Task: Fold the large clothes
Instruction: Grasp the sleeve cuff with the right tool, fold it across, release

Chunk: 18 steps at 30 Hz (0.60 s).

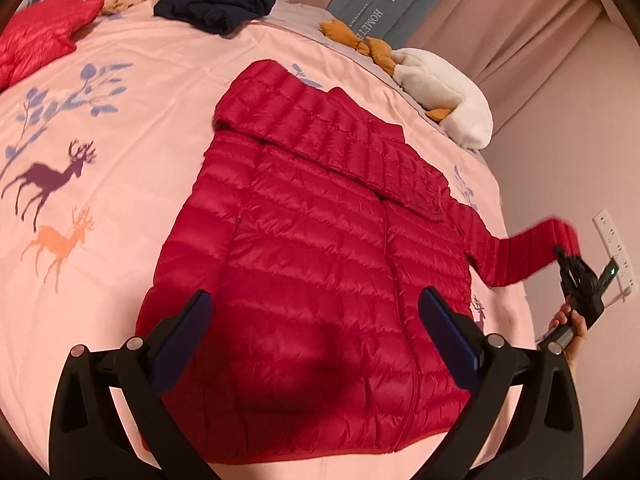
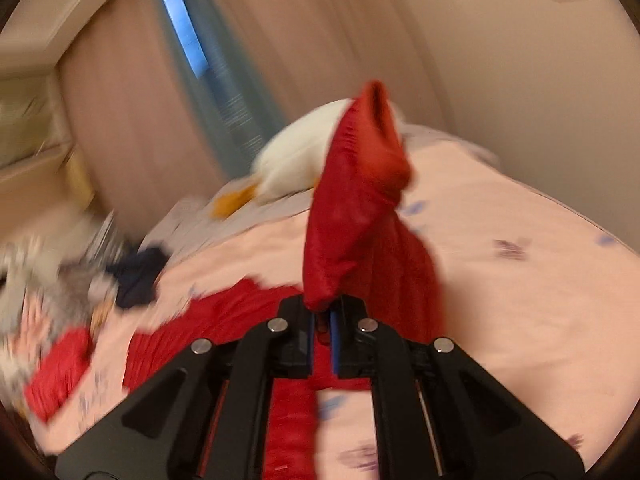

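Left wrist view: my left gripper hangs wide open above the red jacket; to its right, my right gripper pinches the sleeve.

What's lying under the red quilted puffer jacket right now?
Red quilted puffer jacket lies on the pink deer-print bedspread. Whatever is beneath its body is covered; its sleeve is lifted by the right hand-held gripper.

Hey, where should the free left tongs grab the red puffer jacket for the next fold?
Probably the bottom hem corner of the red puffer jacket, coming in low from its near left edge. The body lies flat, so only the edges give a pinchable lip. The left tongs hover open above it; the right tongs already clamp the sleeve.
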Motion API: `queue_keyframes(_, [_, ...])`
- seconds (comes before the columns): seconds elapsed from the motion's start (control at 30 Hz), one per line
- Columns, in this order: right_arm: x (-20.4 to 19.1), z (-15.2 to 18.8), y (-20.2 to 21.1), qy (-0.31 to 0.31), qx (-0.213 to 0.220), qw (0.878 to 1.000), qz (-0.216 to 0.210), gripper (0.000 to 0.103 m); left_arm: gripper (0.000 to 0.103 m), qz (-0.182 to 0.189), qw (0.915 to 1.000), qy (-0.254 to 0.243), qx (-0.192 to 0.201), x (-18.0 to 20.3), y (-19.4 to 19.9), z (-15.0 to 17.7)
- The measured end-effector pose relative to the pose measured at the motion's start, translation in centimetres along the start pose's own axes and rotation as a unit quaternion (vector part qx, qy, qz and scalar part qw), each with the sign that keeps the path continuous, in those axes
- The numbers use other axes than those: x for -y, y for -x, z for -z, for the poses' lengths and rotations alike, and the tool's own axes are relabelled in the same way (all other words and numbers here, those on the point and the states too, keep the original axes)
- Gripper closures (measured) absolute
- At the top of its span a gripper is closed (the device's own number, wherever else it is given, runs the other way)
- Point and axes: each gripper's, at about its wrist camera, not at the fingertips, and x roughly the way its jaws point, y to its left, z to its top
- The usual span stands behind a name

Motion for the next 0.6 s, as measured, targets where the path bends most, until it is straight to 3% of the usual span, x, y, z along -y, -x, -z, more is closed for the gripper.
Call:
queue_keyframes(0.2, [-11.0, 4.4, -4.0, 0.116, -0.059, 0.990, -0.049, 0.097, 0.001, 0.022, 0.9997, 0.012, -0.003, -1.2, 0.7, 0.1])
queue_keyframes(0.33, [-15.7, 8.7, -5.4, 0.172, -0.100, 0.978, -0.066, 0.096, 0.001, 0.041, 0.9988, 0.024, -0.008, -1.7, 0.7, -0.6])
queue_keyframes(0.47, [-19.2, 12.9, -6.9, 0.218, -0.146, 0.962, -0.075, 0.088, 0.001, 0.067, 0.9970, 0.037, -0.014, -2.1, -0.1, -1.5])
queue_keyframes(0.53, [-20.4, 13.8, -8.4, 0.232, -0.164, 0.956, -0.075, 0.082, 0.001, 0.089, 0.9946, 0.049, -0.022, -2.2, -1.0, -2.2])
queue_keyframes(0.57, [-20.7, 14.4, -8.8, 0.238, -0.178, 0.952, -0.076, 0.070, 0.001, 0.095, 0.9937, 0.054, -0.025, -2.2, -1.5, -2.5])
queue_keyframes(0.6, [-21.0, 15.1, -9.1, 0.242, -0.196, 0.947, -0.075, 0.049, 0.001, 0.104, 0.9924, 0.059, -0.030, -2.2, -2.0, -2.8])
